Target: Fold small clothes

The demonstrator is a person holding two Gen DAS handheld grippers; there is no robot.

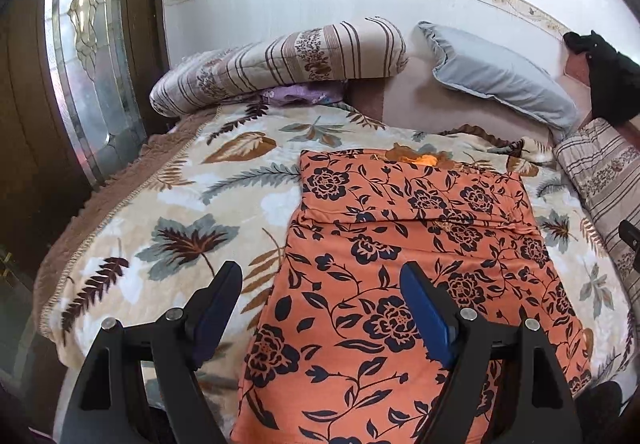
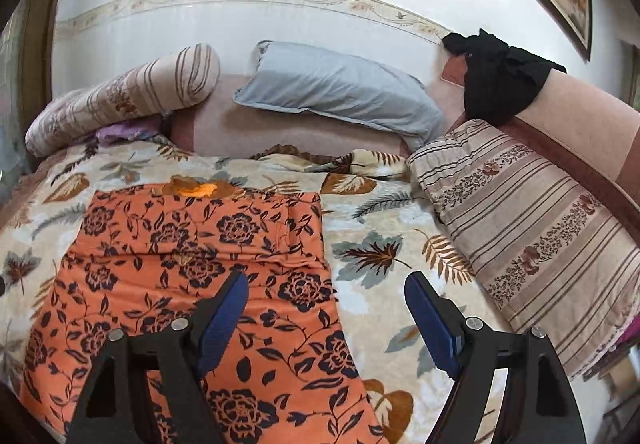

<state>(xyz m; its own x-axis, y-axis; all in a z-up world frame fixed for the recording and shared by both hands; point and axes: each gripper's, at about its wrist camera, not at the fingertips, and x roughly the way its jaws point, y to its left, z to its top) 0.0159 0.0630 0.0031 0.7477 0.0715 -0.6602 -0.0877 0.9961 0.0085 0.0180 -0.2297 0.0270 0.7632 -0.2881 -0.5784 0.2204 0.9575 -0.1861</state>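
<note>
Two grippers: left gripper (image 1: 320, 284) and right gripper (image 2: 326, 294), both with jaws spread wide, nothing between the blue pads, hovering above the bed.
Garment: orange floral garment (image 1: 400, 244), black flower print, spread mostly flat on the leaf-print blanket (image 1: 160, 204), running from the near edge of the bed toward the pillows.
Fold so far: looks like the far part is already doubled over, judging by the crease line across the cloth; can't be sure how many layers.
Position on bed: roughly mid-bed, nearer the striped cushion (image 2: 540, 224) side in the left view, well short of the grey pillow (image 2: 340, 92) at the head.
Handling guess: thin, soft, floppy knit, very light, zero stiffness, so likely to sag and drag on the fuzzy blanket instead of sliding clean.
Where to grab: near corners or the two long side edges, one gripper each, pinching all layers together so the fold stays square.
Watch out: easy to snag blanket pile along with the cloth; shallow pinch right at the hem probably safest.
Other stuff: black clothing (image 2: 500, 80) draped over the headboard, striped bolster (image 1: 280, 60) far left corner, not in the way.
</note>
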